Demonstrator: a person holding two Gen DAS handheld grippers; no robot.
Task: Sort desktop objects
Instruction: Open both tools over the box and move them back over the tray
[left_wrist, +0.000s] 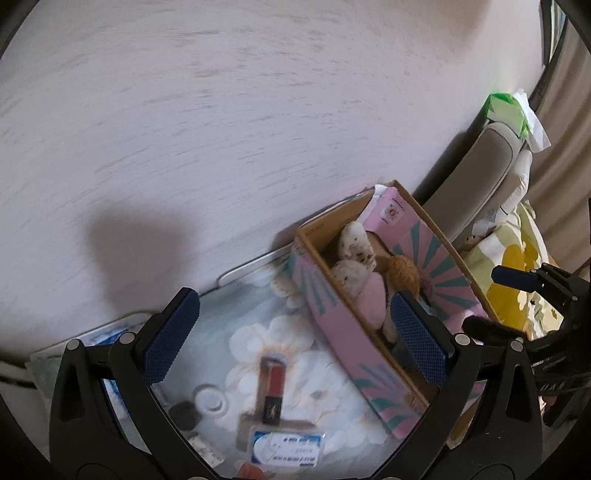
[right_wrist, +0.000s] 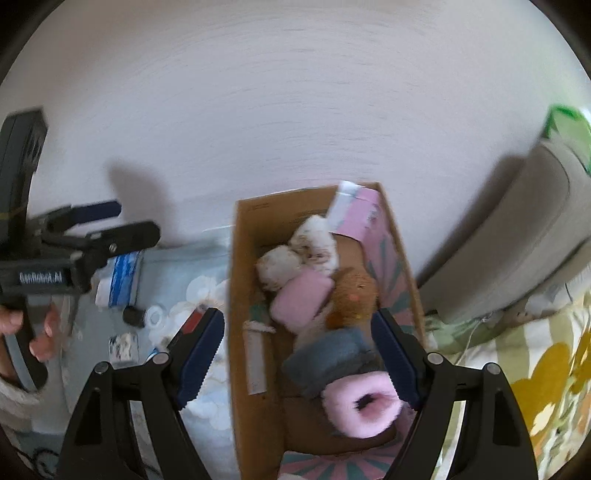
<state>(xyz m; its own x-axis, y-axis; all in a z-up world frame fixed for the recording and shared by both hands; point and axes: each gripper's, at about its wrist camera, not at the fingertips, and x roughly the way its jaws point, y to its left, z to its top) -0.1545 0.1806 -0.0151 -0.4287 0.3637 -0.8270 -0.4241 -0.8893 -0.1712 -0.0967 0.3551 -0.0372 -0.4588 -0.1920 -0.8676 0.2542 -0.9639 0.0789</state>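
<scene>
My left gripper (left_wrist: 295, 336) is open wide above a pale floral mat (left_wrist: 258, 295), with nothing between its fingers. Below it lie a red lipstick (left_wrist: 273, 391), a white cap (left_wrist: 212, 400), a black cap (left_wrist: 184, 413) and a blue-and-white card (left_wrist: 288, 448). To its right stands a pink-sided cardboard box (left_wrist: 347, 343) holding plush toys. My right gripper (right_wrist: 299, 356) is open and hovers over that box (right_wrist: 240, 295), above a grey plush (right_wrist: 328, 358) and a pink fuzzy roll (right_wrist: 362, 402). White spotted plush (right_wrist: 314, 240), a pink pad (right_wrist: 301, 295) and a brown plush (right_wrist: 354, 291) lie deeper inside.
A white wall (left_wrist: 221, 129) rises right behind the mat. A beige cushion (left_wrist: 480, 177) with a green tissue pack (left_wrist: 506, 110) on it stands right of the box, beside a yellow-flowered sheet (right_wrist: 546, 369). A blue-and-white packet (right_wrist: 123, 273) lies at the mat's left. A hand (right_wrist: 40, 332) holds the left gripper (right_wrist: 129, 221).
</scene>
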